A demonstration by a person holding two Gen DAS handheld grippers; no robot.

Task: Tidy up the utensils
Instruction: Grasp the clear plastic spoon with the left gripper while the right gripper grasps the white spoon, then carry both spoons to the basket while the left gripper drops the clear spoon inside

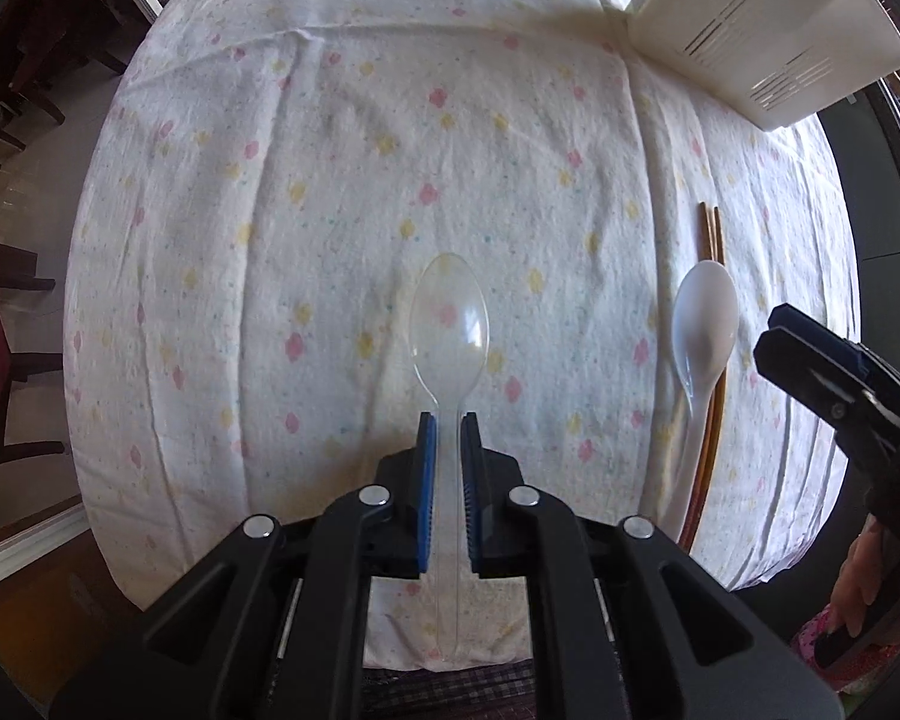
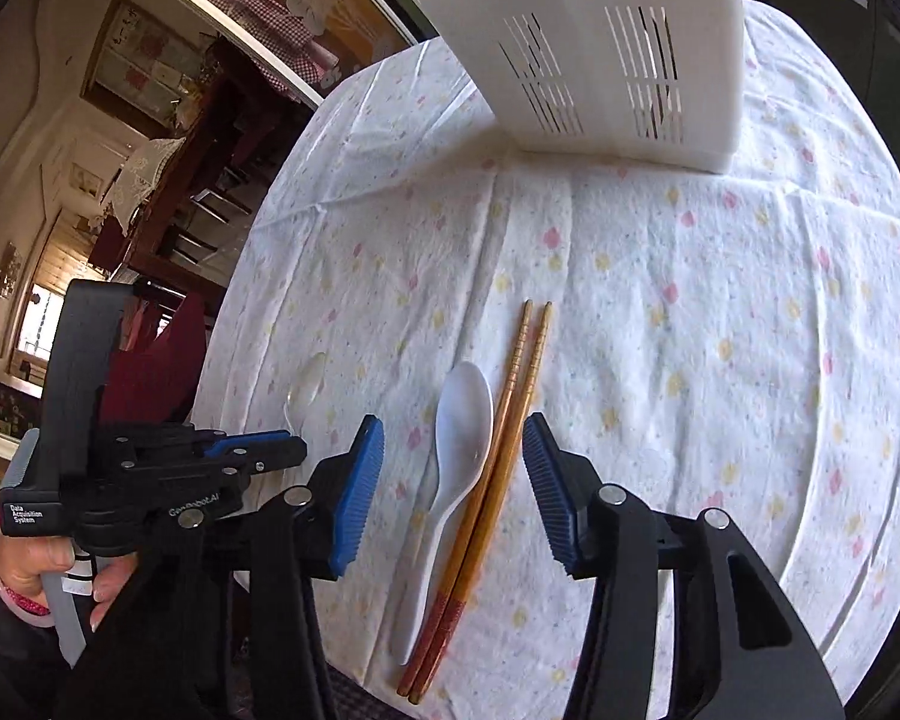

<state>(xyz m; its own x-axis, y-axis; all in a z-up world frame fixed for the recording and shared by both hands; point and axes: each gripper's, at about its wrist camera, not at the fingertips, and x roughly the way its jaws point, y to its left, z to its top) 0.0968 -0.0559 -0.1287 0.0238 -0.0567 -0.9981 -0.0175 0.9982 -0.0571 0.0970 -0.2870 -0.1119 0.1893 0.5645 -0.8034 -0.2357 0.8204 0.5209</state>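
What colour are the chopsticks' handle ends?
Red on the chopsticks, the rest light wood; clearest in the right wrist view.

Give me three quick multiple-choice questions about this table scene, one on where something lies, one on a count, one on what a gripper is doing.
1. Where does the white spoon lie?
A. Inside the white holder
B. Right beside the chopsticks on the cloth
C. On the floor

2. How many spoons are in view?
A. One
B. Two
C. Four

3. What is the left gripper doing?
A. Clamping the clear spoon's handle
B. Standing wide open over bare cloth
C. Gripping the chopsticks

Answers:
1. B, its handle runs along the chopsticks on the tablecloth, short of the holder.
2. B, one white and one clear spoon.
3. A, both blue pads press the clear handle.
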